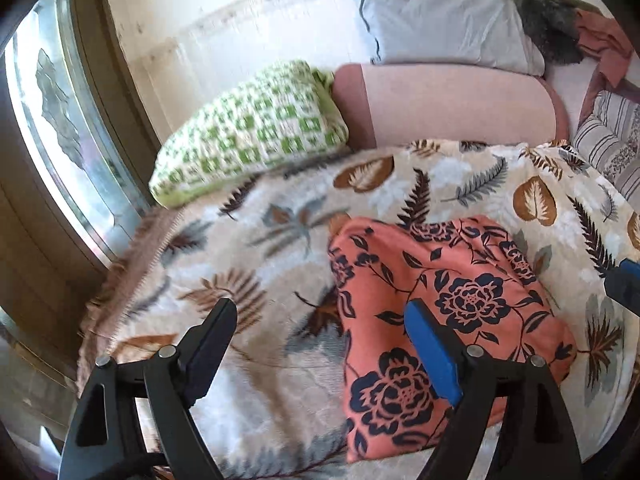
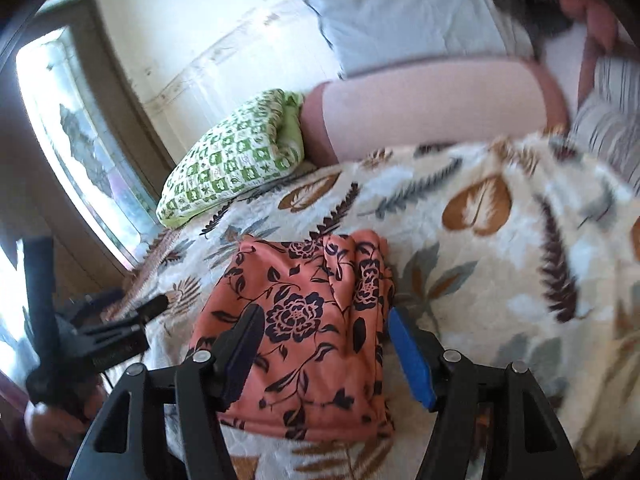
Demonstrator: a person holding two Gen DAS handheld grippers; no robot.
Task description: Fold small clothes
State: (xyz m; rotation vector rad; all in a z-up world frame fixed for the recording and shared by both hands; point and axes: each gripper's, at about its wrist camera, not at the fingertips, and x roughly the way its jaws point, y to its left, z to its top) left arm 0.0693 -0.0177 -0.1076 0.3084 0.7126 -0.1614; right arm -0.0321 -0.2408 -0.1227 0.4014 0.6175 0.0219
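Observation:
A coral garment with dark navy flowers (image 1: 440, 320) lies folded into a compact bundle on the leaf-print blanket (image 1: 260, 248). My left gripper (image 1: 320, 320) is open and empty above the blanket, its blue-padded finger over the garment's left part. In the right wrist view the same garment (image 2: 308, 320) lies between the fingers of my right gripper (image 2: 324, 332), which is open and hovers over it. The left gripper also shows in the right wrist view (image 2: 132, 320) at the left, and the right gripper's tip peeks in at the left view's right edge (image 1: 624, 284).
A green-and-white checked pillow (image 1: 252, 132), a pink bolster (image 1: 452, 100) and a grey pillow (image 1: 440, 16) lie at the back against the wall. Striped cushions (image 1: 612, 136) sit at the right. A window (image 1: 68, 120) is at the left, beside the bed's edge.

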